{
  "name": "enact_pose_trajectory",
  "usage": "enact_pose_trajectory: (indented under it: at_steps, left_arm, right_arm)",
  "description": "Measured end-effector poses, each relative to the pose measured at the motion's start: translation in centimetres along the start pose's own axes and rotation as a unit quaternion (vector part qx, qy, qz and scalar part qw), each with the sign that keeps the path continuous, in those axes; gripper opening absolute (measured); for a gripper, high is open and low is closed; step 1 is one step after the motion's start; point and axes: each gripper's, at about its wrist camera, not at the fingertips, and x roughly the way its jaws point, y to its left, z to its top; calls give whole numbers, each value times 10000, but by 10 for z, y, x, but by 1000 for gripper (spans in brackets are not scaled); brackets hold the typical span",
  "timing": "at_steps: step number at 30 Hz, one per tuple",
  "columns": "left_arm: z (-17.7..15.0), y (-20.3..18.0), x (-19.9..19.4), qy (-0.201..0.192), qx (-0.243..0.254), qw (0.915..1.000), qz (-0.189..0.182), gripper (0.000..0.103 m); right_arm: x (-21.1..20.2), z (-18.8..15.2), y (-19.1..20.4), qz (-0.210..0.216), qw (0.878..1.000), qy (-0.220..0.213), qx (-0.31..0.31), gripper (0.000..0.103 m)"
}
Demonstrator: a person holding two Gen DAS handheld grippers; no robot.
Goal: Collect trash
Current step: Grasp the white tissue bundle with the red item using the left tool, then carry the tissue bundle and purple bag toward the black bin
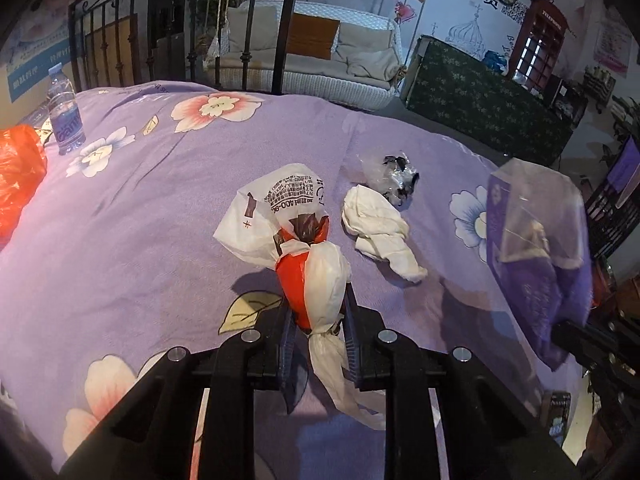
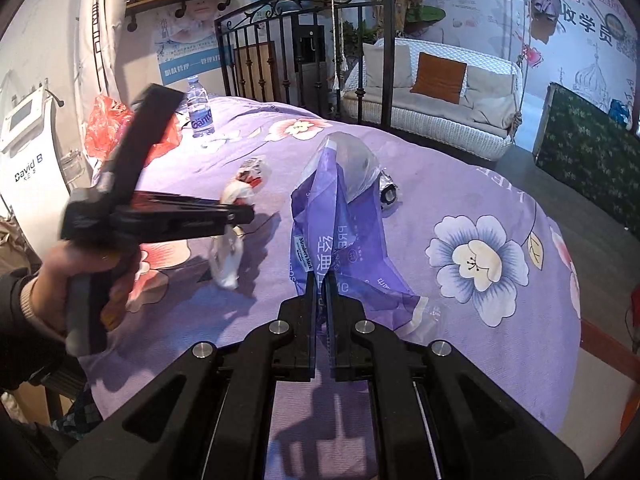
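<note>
Clamped between the left tongs at the bottom centre of the left wrist view is a knotted red-and-white plastic bag, its long axis running straight up the frame away from the camera, with the twisted tail trailing back toward the lens and the printed white end flaring out ahead over the purple flowered bed cover. To the right of it in that view, just beside but apart, lies a crumpled white tissue, and past that, toward the upper right, a crinkled clear wrapper with dark print. Further right, at the frame edge, hangs the purple-and-clear plastic collecting bag. In the right wrist view that same collecting bag rises up the middle of the frame from the right tongs, which are pressed together on its lower edge. The left tongs appear at the left of that view, blurred, held by a hand, with the knotted bag dangling beneath them. My reading is that the next move is a carry from left to right across the bed, bringing the knotted bag to the collecting bag, whose mouth I cannot make out. The left hand already has the piece; the tissue and wrapper lie between the two hands. A water bottle and an orange bag sit well apart at the far left.
</note>
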Motion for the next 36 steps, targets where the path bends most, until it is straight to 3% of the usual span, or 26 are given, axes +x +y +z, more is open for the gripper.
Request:
enact_pose_trajectory:
  at_steps: [10, 20, 29, 36]
  left_arm:
    - [-47, 16, -68, -348, 16, 9994, -13, 21]
    - [-95, 73, -108, -215, -638, 9972, 340, 21]
    - [-131, 113, -154, -414, -1111, 9896, 811, 21]
    - [-154, 151, -185, -510, -1638, 9781, 1176, 21]
  right_arm:
    - [-17, -5, 35, 208, 9997, -65, -66, 5]
    - [-23, -20, 112, 900, 9956, -217, -166, 5]
    - [-23, -21, 172, 1402, 9890, -342, -329, 5]
    - [-23, -25, 212, 1703, 9833, -445, -460, 5]
